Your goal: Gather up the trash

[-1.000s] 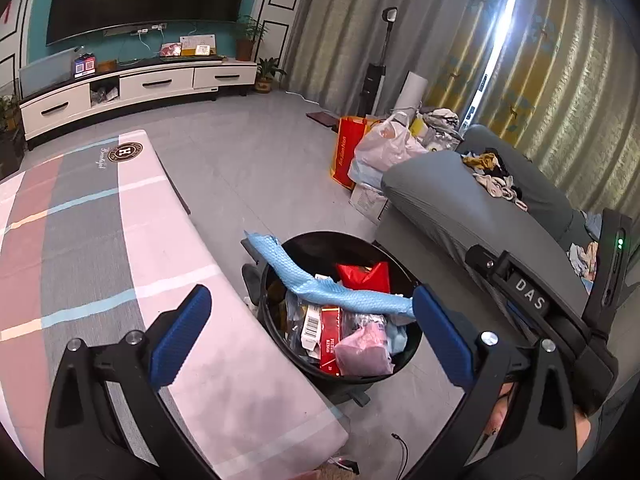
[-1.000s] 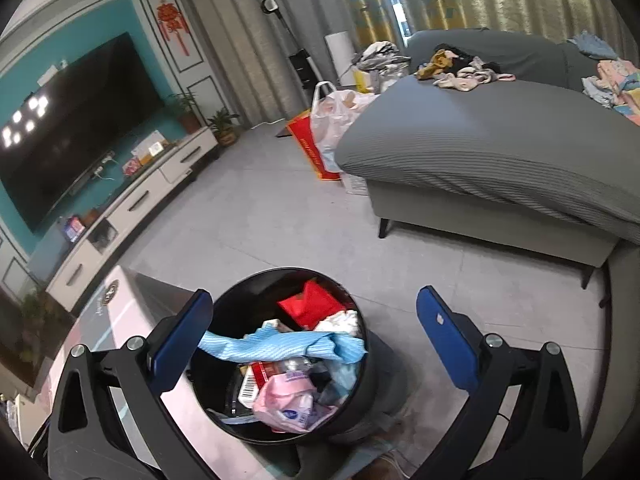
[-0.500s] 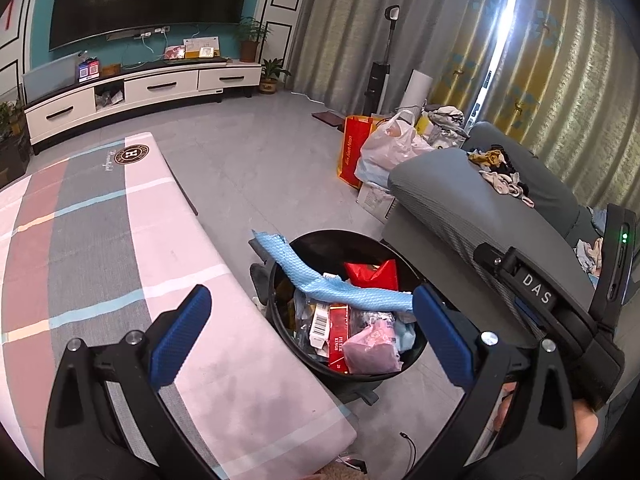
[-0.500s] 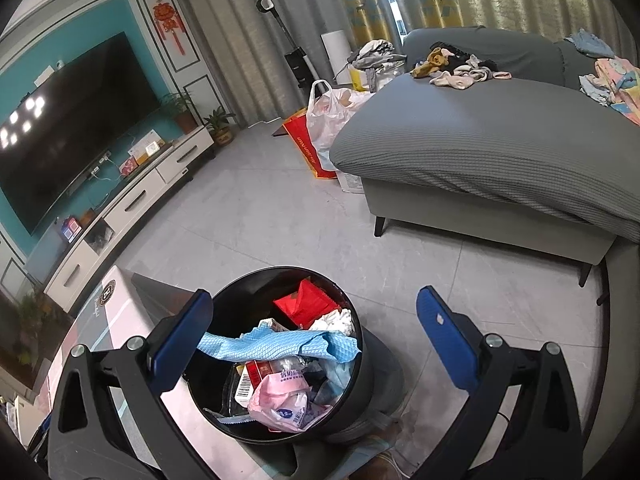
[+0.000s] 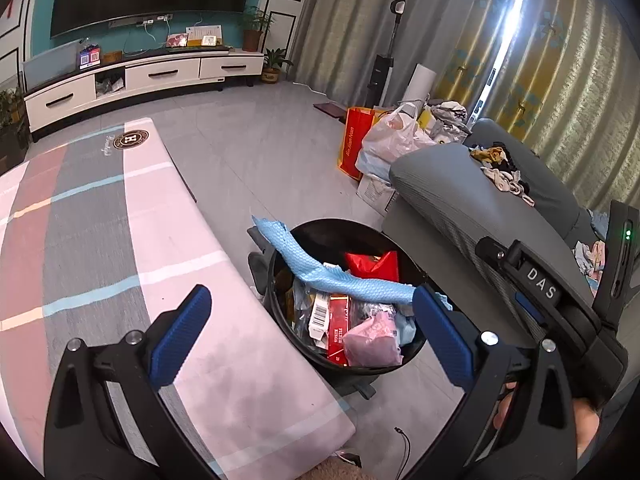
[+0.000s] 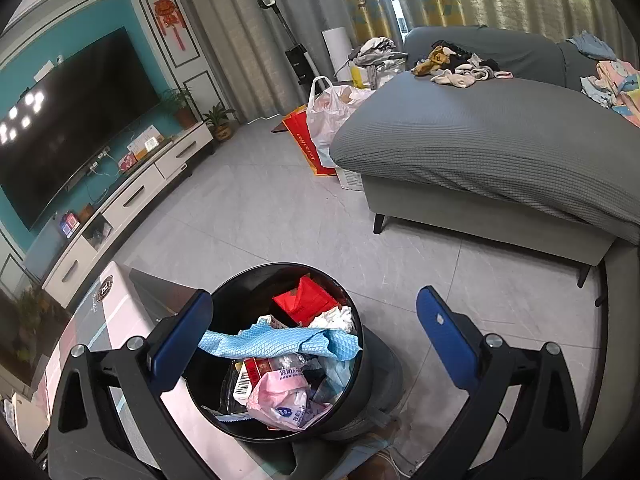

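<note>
A round black trash bin (image 5: 280, 280) (image 6: 362, 356) stands on the floor beside the table, full of trash. A light blue cloth (image 5: 320, 268) (image 6: 280, 342) drapes across its top. Below it lie a red box (image 5: 338, 328), a pink packet (image 5: 372, 338) (image 6: 284, 402) and a red wrapper (image 5: 372, 264) (image 6: 306, 302). My left gripper (image 5: 312, 336) is open and empty, above the table edge and the bin. My right gripper (image 6: 314, 336) is open and empty above the bin; its body shows in the left wrist view (image 5: 560, 312).
A table with a pink and grey striped cloth (image 5: 100, 240) stands left of the bin. A grey sofa (image 6: 500, 140) with clothes on it is to the right. Shopping bags (image 5: 380, 140) sit behind the sofa end. A white TV cabinet (image 5: 140, 76) lines the far wall.
Both grippers have drawn back and up a little from the bin, which now looks smaller and lower in both views. Both stay open and empty.
</note>
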